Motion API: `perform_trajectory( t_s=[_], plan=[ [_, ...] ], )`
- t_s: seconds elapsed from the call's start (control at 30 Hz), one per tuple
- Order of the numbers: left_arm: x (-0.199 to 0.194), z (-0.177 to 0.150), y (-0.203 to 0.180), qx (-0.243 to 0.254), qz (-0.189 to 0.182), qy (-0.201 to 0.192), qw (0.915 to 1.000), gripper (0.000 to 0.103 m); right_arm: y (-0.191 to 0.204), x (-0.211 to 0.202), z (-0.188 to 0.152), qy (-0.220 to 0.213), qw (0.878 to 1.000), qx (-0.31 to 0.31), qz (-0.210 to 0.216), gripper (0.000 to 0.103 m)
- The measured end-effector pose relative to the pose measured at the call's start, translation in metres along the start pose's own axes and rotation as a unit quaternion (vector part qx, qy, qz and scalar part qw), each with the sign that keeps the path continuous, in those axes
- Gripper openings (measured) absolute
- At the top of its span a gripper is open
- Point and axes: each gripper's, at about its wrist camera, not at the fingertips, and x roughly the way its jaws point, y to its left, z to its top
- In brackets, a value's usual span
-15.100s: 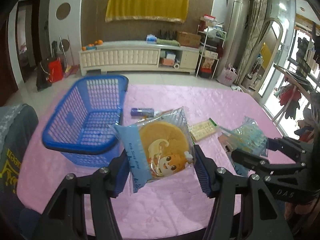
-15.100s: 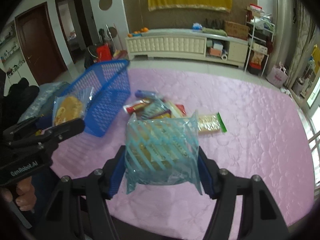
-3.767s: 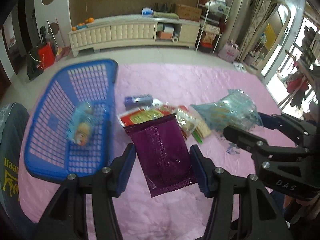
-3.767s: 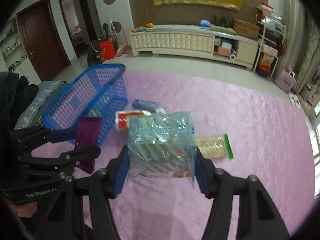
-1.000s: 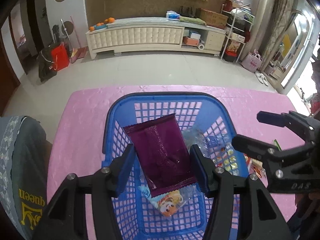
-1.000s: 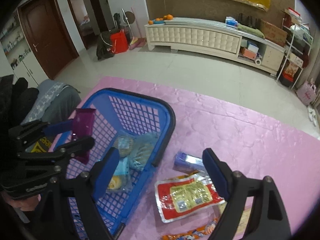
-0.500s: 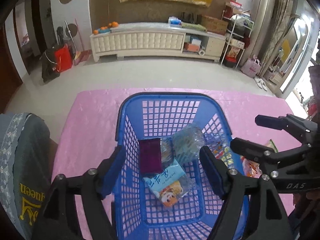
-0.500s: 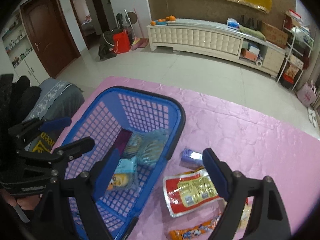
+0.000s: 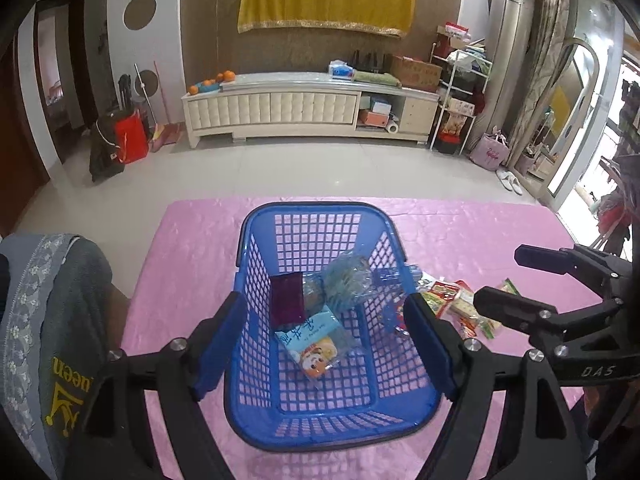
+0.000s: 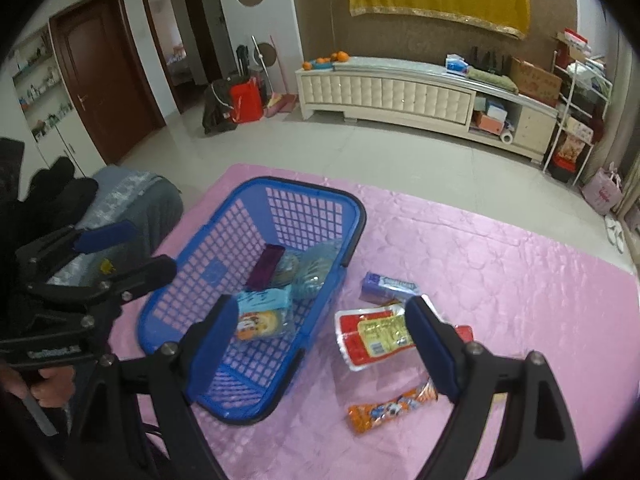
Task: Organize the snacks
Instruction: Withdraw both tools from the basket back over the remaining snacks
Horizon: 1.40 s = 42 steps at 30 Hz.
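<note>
- Basket point(image 10: 256, 280) sits left of frame centre on the table cover point(image 10: 500, 280).
- In the basket: flat packet point(image 10: 264, 266) upper, clear bag point(image 10: 316, 270) to its right, cartoon pack point(image 10: 260, 312) lower.
- Right of the basket: small box point(image 10: 388, 286), sausage pack point(image 10: 376, 336) below it, long stick pack point(image 10: 390, 408) lowest.
</note>
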Motion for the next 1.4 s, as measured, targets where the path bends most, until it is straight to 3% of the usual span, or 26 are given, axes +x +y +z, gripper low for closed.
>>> perform_trajectory(
  t_s=[0.37, 0.43, 0.6, 0.73, 0.93, 1.07, 1.23, 1.4],
  plan=[
    [-0.023, -0.009, -0.037, 0.027, -0.008, -0.025, 0.9993, 0.079, -0.004, -0.046, -0.019, -0.056, 0.997, -0.021, -0.052, 0.088],
    [-0.023, -0.010, -0.044, 0.031, -0.013, -0.026, 0.9991, 0.079, -0.010, -0.052, -0.023, -0.063, 0.997, -0.021, -0.039, 0.088],
    [-0.021, -0.013, -0.066, 0.046, -0.023, -0.027, 0.9983, 0.079, -0.017, -0.058, -0.030, -0.057, 0.998, -0.015, -0.021, 0.088],
    [-0.015, -0.015, -0.080, 0.056, -0.032, -0.020, 0.9977, 0.079, -0.026, -0.064, -0.040, -0.059, 0.997, -0.020, -0.048, 0.088],
    [-0.001, -0.019, -0.105, 0.056, -0.066, -0.014, 0.9961, 0.079, -0.059, -0.072, -0.053, -0.063, 0.997, 0.004, -0.046, 0.088],
    [0.013, -0.023, -0.125, 0.073, -0.071, -0.013, 0.9947, 0.079, -0.079, -0.073, -0.062, -0.068, 0.995, 0.015, -0.078, 0.088],
    [0.036, -0.025, -0.152, 0.096, -0.073, 0.007, 0.9926, 0.079, -0.114, -0.061, -0.074, -0.037, 0.995, 0.058, -0.067, 0.088],
    [0.061, -0.030, -0.173, 0.115, -0.072, 0.032, 0.9903, 0.079, -0.139, -0.044, -0.091, -0.017, 0.994, 0.073, -0.085, 0.088]
  ],
)
